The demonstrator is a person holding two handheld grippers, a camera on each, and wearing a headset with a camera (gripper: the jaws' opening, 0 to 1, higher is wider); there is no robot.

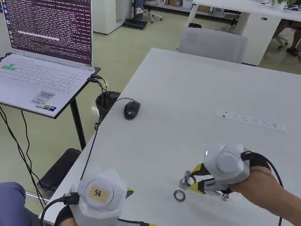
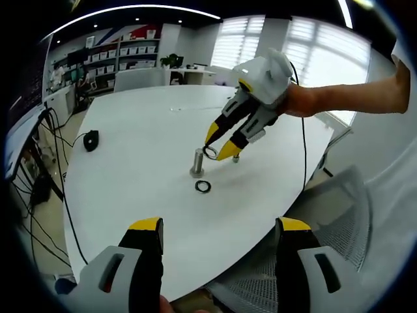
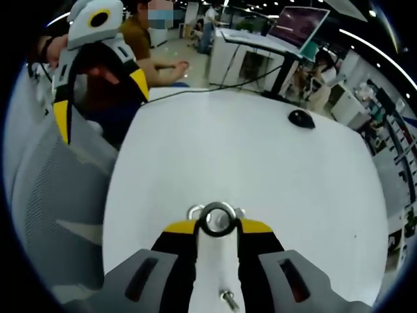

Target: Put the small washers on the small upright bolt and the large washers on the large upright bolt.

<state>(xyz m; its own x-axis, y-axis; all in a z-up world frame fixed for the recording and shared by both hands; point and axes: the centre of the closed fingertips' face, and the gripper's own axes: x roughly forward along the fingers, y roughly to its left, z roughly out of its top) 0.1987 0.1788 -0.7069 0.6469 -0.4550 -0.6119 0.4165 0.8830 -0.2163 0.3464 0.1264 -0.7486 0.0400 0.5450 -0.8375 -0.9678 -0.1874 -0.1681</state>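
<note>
right gripper [image 3: 217, 226] on shiny ring-shaped washer [image 3: 202, 220]

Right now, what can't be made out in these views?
Small bolt: head view, mostly hidden beneath the right gripper; any washers on it can't be seen.
Large bolt: right gripper view, largely covered by the held washer.
Loose washer: head view, too small to tell its size class.

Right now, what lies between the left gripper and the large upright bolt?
In the left gripper view, one loose washer lies flat on the table between the left gripper and the large upright bolt.
</note>
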